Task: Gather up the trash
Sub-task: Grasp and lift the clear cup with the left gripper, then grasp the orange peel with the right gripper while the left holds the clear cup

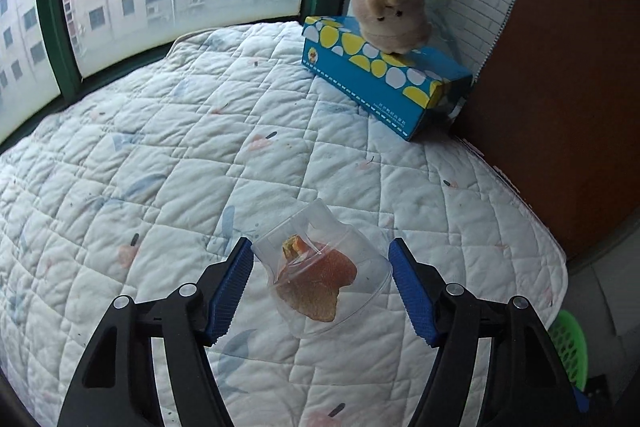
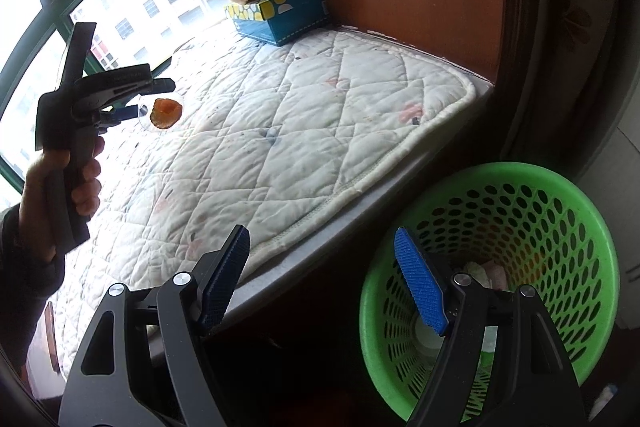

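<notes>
A clear plastic cup point(image 1: 360, 279) with a piece of orange peel point(image 1: 316, 287) inside sits between the blue pads of my left gripper point(image 1: 320, 251). Both pads press its sides, and it hangs clear of the quilt point(image 1: 160, 167). The right wrist view shows the same cup point(image 2: 160, 113) held in the air by the left gripper point(image 2: 158, 99), with a person's hand point(image 2: 80, 183) on the handle. My right gripper point(image 2: 320, 239) stands open with nothing between its fingers. It hovers over the bed's edge, beside the green perforated basket point(image 2: 560, 227).
A blue and yellow tissue box point(image 1: 380, 75) with a beige plush toy point(image 1: 390, 13) on top stands at the quilt's far corner, against a brown wooden panel point(image 1: 560, 67). Windows run behind the bed. The basket holds some crumpled paper point(image 2: 488, 273).
</notes>
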`<action>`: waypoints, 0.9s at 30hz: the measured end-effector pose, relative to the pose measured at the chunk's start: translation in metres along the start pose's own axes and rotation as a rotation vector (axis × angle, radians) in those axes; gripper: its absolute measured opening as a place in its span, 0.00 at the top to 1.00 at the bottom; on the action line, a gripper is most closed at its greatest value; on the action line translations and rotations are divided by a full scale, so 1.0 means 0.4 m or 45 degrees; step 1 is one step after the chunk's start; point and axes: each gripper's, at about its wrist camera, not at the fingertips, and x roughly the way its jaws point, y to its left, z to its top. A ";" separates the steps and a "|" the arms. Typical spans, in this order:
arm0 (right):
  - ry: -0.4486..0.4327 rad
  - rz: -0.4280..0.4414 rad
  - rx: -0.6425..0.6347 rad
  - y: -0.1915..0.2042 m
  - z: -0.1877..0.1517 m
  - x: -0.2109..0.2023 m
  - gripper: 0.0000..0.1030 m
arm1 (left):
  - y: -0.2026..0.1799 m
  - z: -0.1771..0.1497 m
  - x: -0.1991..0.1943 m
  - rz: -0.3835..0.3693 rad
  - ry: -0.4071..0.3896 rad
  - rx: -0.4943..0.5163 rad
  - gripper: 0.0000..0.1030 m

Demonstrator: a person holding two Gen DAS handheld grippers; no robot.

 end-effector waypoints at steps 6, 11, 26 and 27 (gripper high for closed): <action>-0.006 0.009 -0.008 0.015 0.002 0.003 0.27 | -0.021 -0.022 -0.038 0.074 -0.090 0.183 0.35; -0.008 0.011 -0.004 0.018 0.001 0.003 0.27 | -0.030 -0.030 -0.077 0.107 -0.179 0.283 0.35; -0.003 0.087 -0.078 0.123 0.034 0.061 0.27 | 0.046 -0.035 -0.146 0.092 -0.202 0.241 0.35; 0.001 0.096 -0.092 0.141 0.038 0.070 0.27 | 0.057 -0.034 -0.150 0.089 -0.198 0.230 0.35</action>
